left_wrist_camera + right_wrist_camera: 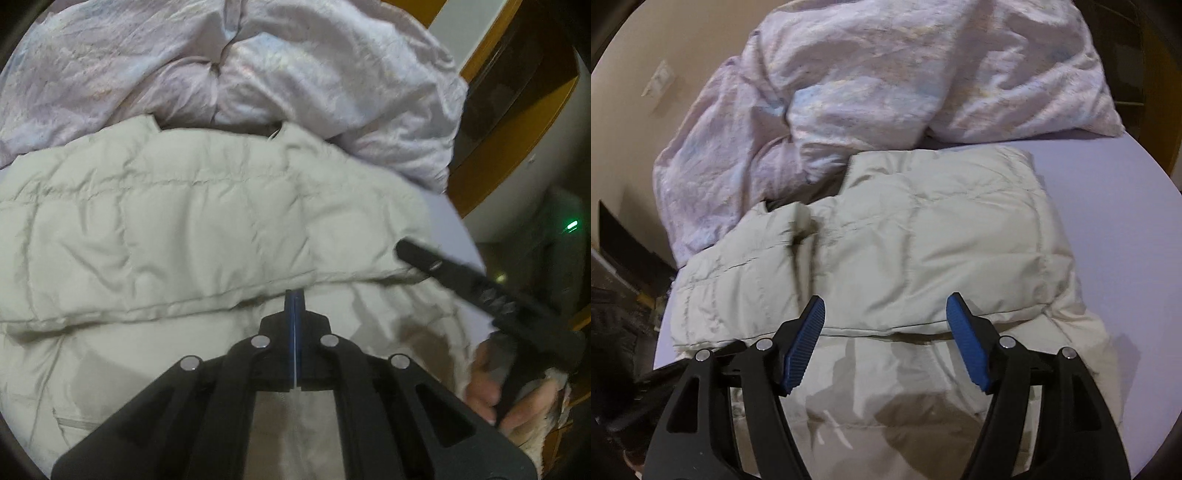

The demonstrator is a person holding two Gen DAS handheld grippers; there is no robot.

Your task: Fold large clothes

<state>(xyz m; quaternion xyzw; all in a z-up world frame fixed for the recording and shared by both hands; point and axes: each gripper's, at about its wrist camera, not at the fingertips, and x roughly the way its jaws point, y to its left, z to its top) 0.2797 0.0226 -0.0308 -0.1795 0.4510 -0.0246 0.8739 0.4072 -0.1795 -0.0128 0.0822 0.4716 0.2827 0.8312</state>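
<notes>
A pale cream quilted down jacket lies on the bed with its upper part folded over the lower. In the left wrist view the jacket fills the middle. My left gripper hovers above the fold's edge, blue pads pressed together with nothing seen between them. My right gripper stands open above the same folded edge, and no cloth is between its fingers. One black finger of the right gripper reaches in over the jacket's right side, held by a person's hand.
A crumpled lilac duvet is heaped right behind the jacket, also the duvet in the left wrist view. A lavender sheet shows bare to the right. Wooden furniture stands past the bed's edge; a wall socket sits at the left.
</notes>
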